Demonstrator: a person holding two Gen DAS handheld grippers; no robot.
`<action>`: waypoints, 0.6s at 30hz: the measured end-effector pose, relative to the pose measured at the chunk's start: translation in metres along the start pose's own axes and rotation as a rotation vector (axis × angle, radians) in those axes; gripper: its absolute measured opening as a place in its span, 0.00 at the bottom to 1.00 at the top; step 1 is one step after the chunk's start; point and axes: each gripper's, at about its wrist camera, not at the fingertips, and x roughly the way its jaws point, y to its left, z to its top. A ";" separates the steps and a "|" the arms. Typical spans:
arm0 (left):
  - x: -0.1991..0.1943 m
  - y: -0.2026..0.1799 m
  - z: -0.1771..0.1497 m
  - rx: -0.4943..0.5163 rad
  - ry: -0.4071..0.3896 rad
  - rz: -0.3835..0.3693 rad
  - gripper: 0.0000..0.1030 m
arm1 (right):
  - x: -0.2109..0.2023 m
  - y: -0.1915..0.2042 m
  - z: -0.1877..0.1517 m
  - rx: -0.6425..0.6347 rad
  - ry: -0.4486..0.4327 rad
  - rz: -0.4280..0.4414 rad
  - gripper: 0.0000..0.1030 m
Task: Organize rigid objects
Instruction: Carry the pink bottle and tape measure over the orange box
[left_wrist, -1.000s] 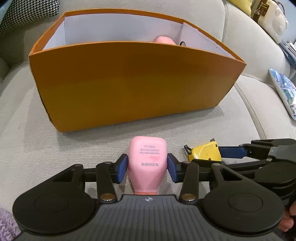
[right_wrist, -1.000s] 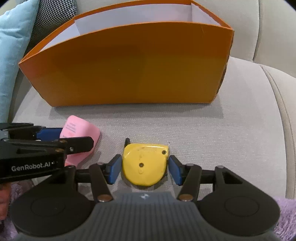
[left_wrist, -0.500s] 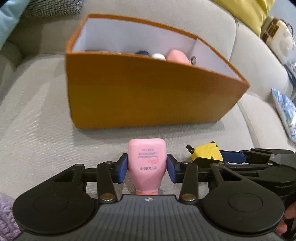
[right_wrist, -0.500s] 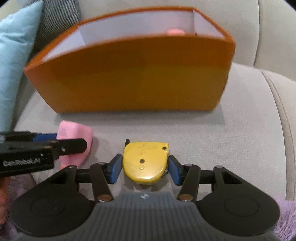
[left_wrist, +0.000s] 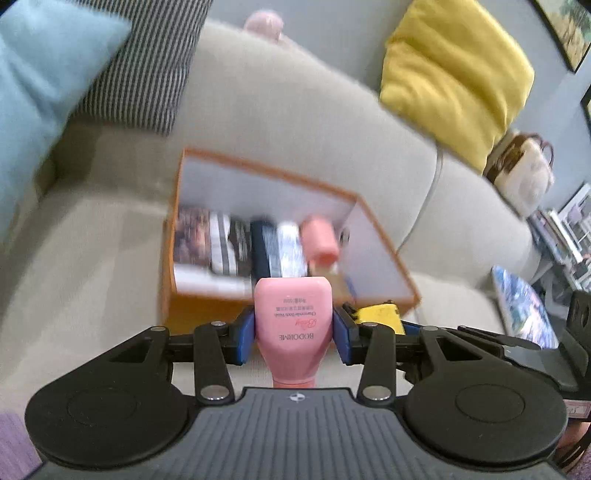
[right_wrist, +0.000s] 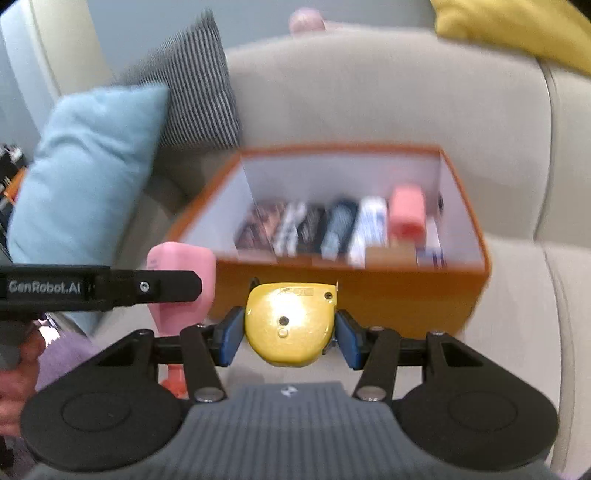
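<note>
Pink tube (left_wrist: 293, 325), label reading BODOIME, sits clamped between the blue pads of the left gripper (left_wrist: 293, 330), cap end toward the camera, flat end pointing at the box. Fingers (left_wrist: 245, 336) partly closed, pressing both sides of the tube. From the right wrist view the same tube (right_wrist: 184, 273) shows at left, held off the sofa seat, partly behind the left gripper's black finger marked GenRobot.AI.

Yellow tape measure (right_wrist: 290, 325) is pinched in the right gripper (right_wrist: 290, 334), pads on its left and right edges, fingers (right_wrist: 231, 338) about half closed around it. In the left wrist view only a corner of it (left_wrist: 380, 314) shows, just right of the tube.

Both items hang in front of and above the near wall of the orange box (right_wrist: 406, 291), which rests on the beige sofa (right_wrist: 517, 332). Box inside is white, with a row of books or flat packs (right_wrist: 332, 229) standing side by side and a pink bottle (right_wrist: 408, 212) near the right end; blurred, titles unreadable.

Behind: light blue cushion (right_wrist: 85, 173), striped cushion (right_wrist: 192, 88), yellow cushion (left_wrist: 454, 77). A bag (left_wrist: 524, 173) sits on the sofa far right. A hand (right_wrist: 18, 369) shows at lower left in the right wrist view.
</note>
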 end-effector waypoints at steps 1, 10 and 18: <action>-0.002 -0.001 0.013 0.003 -0.013 -0.005 0.48 | -0.002 0.000 0.011 -0.002 -0.020 0.000 0.53; 0.062 -0.004 0.103 -0.019 0.108 0.033 0.48 | 0.024 -0.019 0.080 0.040 -0.054 -0.035 0.53; 0.150 0.017 0.083 -0.049 0.331 0.159 0.48 | 0.076 -0.037 0.076 0.011 0.040 -0.076 0.53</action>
